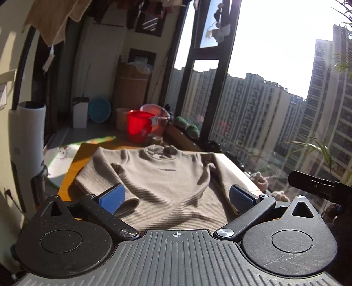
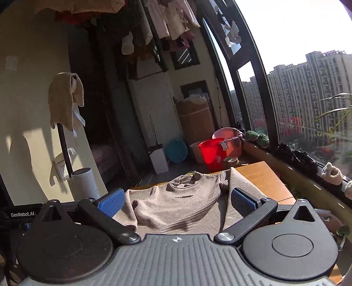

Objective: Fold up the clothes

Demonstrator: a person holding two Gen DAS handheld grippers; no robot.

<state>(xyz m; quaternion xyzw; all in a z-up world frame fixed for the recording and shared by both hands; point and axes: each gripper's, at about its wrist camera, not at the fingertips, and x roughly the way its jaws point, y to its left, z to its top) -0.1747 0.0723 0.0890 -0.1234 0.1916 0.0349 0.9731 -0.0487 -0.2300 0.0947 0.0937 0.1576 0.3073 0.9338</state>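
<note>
Striped beige sweater (image 1: 167, 176) lies flat, front up, on wooden table (image 1: 68, 176), collar at the far end, small dark print line across the chest. Both sleeves are folded in over the body. Sweater sits ahead of and below both pairs of fingers, not touched by either.

Left gripper (image 1: 177, 195): fingers spread wide, blue pads (image 1: 112, 198) apart, nothing between them, only the sweater's lower body seen through the gap. Left sleeve cuff lies just past the left pad; right sleeve runs toward the right pad. No earlier frame, so only the wide stance is noted. Dark part of the other tool pokes in at the right edge of the left wrist view.

Right gripper (image 2: 177, 201): fingers also spread wide, blue pads (image 2: 242, 201) apart, empty. Sweater (image 2: 182, 206) fills the gap between them in the view; collar sits beyond the fingertips, bare tabletop (image 2: 264, 180) beyond the right pad.

Beyond the fingertips, past the table's far edge: red bucket (image 1: 139, 126), pink basin (image 2: 226, 136) behind it, teal basin (image 1: 99, 110) to the left, tall cardboard box (image 2: 195, 118) against the wall. Left of the left fingers stands a white cylinder (image 1: 26, 136). Window frame (image 1: 195, 72) runs on the right side, apartment blocks outside. Laundry (image 2: 167, 19) hangs overhead.
</note>
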